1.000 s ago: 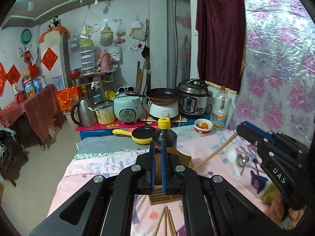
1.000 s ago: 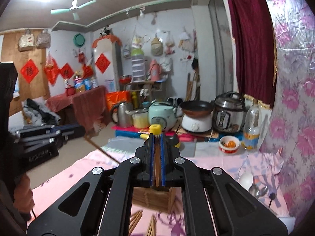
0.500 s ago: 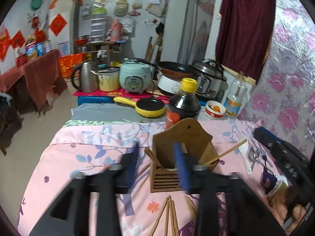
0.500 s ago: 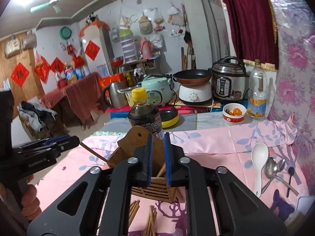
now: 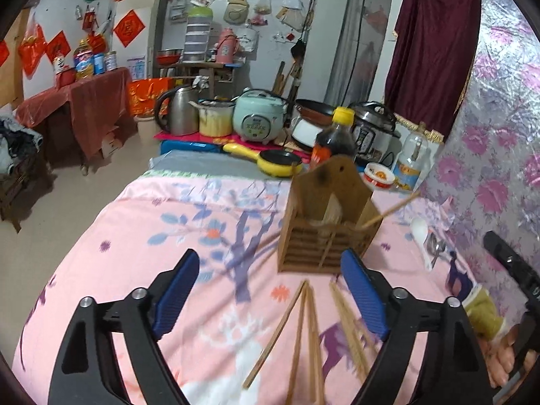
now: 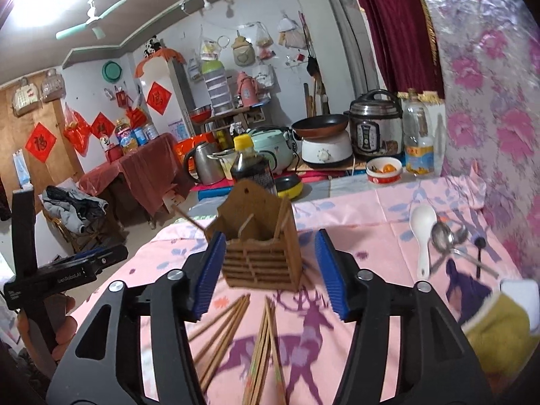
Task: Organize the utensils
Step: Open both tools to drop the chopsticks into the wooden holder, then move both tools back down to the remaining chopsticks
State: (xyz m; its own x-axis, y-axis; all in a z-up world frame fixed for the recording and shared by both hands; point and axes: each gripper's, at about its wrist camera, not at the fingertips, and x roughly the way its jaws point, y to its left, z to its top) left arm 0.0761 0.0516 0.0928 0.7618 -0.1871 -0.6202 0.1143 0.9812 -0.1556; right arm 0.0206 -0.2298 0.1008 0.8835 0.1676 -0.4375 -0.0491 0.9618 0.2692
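Observation:
A wooden utensil holder [image 5: 324,236] [image 6: 260,253] stands on the pink floral cloth, with one chopstick [image 5: 391,209] leaning out of it. Several loose chopsticks [image 5: 303,330] [image 6: 233,320] lie on the cloth in front of it. My left gripper [image 5: 270,290] hangs over those chopsticks, jaws opening wide, nothing between the pads. My right gripper [image 6: 270,273] is also opening. The holder shows between its blue pads but stands beyond them, untouched. A white spoon [image 6: 422,229] and metal spoons [image 6: 445,236] lie to the right.
A dark sauce bottle [image 5: 334,138] stands right behind the holder. A yellow pan [image 5: 280,165], a small bowl [image 6: 384,168] and cookers line the far edge. A yellow-green cup [image 6: 499,330] sits near right. The flowered wall [image 5: 499,135] bounds the right side.
Both grippers went from shut to open and dropped lower over the table. The chopstick each one held a second ago is no longer between its pads. The holder now looks closer.

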